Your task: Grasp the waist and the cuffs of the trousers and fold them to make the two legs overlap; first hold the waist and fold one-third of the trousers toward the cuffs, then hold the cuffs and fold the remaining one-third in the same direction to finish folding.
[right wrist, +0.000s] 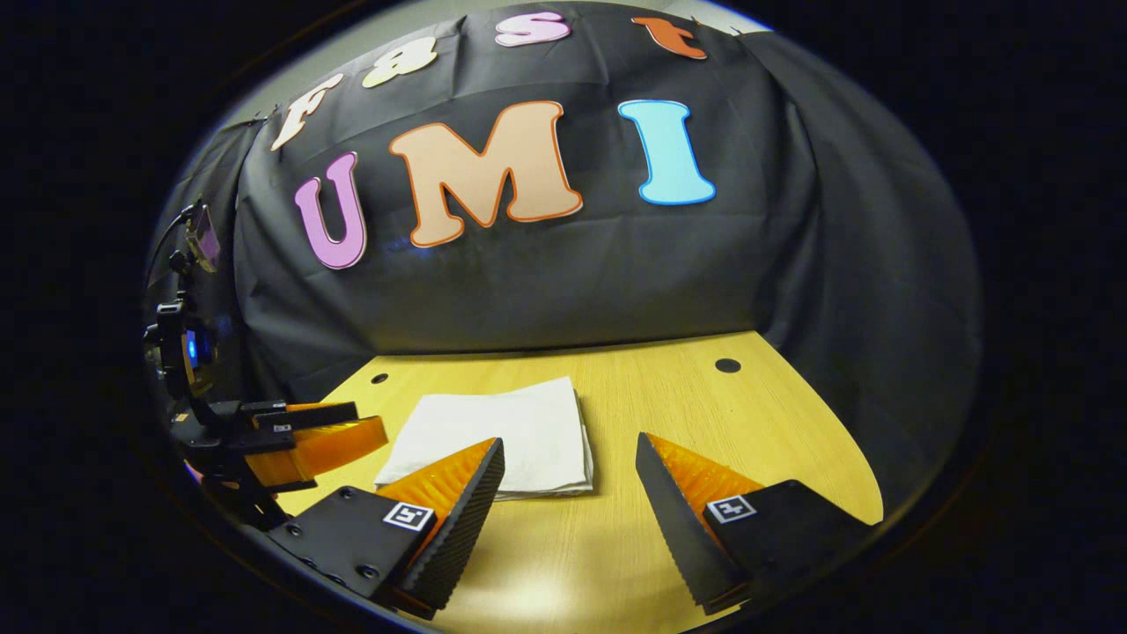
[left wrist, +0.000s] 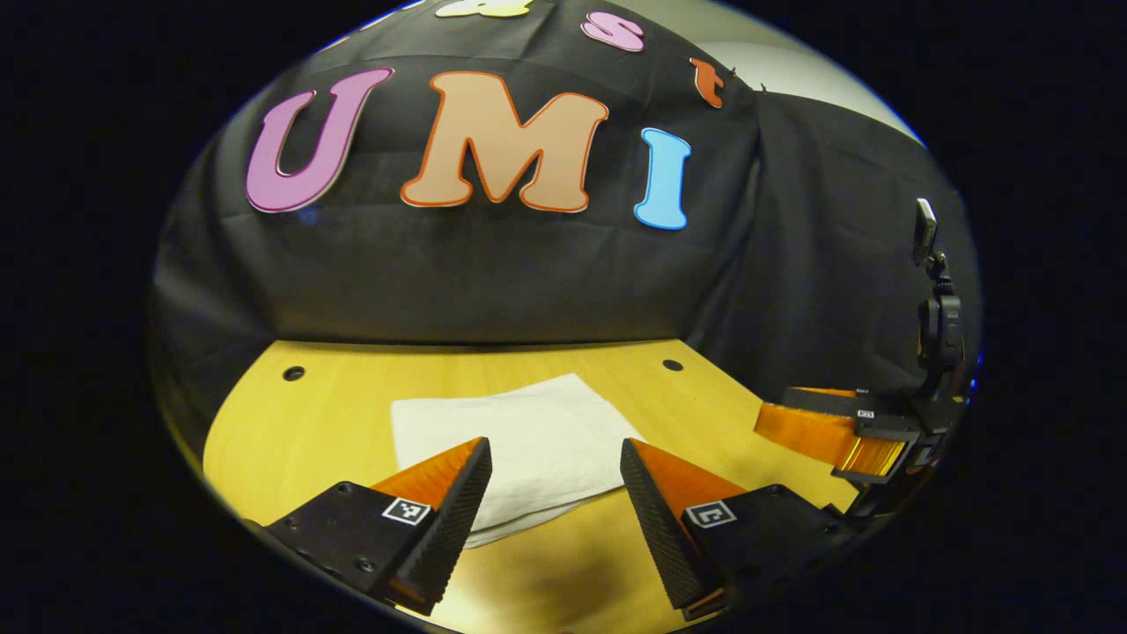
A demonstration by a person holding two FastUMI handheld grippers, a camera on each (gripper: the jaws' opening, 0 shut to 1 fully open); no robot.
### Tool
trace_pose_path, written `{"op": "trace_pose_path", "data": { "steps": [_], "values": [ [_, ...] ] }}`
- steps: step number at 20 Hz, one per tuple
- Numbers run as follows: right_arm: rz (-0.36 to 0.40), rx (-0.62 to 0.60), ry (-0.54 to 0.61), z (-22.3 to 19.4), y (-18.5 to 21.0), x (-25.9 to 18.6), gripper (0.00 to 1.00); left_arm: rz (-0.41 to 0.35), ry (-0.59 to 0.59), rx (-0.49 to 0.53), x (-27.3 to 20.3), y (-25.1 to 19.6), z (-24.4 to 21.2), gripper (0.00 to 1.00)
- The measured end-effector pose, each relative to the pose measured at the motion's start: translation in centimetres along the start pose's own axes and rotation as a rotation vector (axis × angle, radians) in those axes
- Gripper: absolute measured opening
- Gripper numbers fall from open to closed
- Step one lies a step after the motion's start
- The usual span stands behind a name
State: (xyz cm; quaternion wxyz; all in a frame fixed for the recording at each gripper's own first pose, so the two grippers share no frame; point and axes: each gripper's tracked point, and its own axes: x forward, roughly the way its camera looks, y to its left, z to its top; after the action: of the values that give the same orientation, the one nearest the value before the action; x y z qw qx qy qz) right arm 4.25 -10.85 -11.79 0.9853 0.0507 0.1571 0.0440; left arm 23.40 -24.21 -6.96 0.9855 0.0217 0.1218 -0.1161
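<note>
The white trousers lie folded into a compact, layered rectangle on the wooden table. In the left gripper view my left gripper is open just above the bundle's near edge, nothing between its fingers. The right gripper shows farther off at the right, above the table. In the right gripper view the folded trousers sit ahead and left of centre, stacked edges facing right. My right gripper is open and empty, just short of the bundle's near right corner. The left gripper hovers at the left.
Black cloth walls close the table at the back and on the right. Small round holes sit in the tabletop near its far edge. A camera mount on a stalk rises behind the other gripper. Bare wood lies right of the bundle.
</note>
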Motion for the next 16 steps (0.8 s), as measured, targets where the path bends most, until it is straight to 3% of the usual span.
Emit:
{"op": "trace_pose_path", "data": {
  "steps": [7, 16],
  "values": [
    [0.002, 0.004, -0.103, 1.7, 2.3, -2.8, 0.96, 0.082, 0.010, -0.039, -4.6, 3.8, -1.1, 0.89],
    [-0.052, 0.003, -0.129, 2.4, 2.1, -4.9, 0.97, 0.081, 0.027, -0.020, -5.4, 5.0, -1.6, 0.89]
  ]
}}
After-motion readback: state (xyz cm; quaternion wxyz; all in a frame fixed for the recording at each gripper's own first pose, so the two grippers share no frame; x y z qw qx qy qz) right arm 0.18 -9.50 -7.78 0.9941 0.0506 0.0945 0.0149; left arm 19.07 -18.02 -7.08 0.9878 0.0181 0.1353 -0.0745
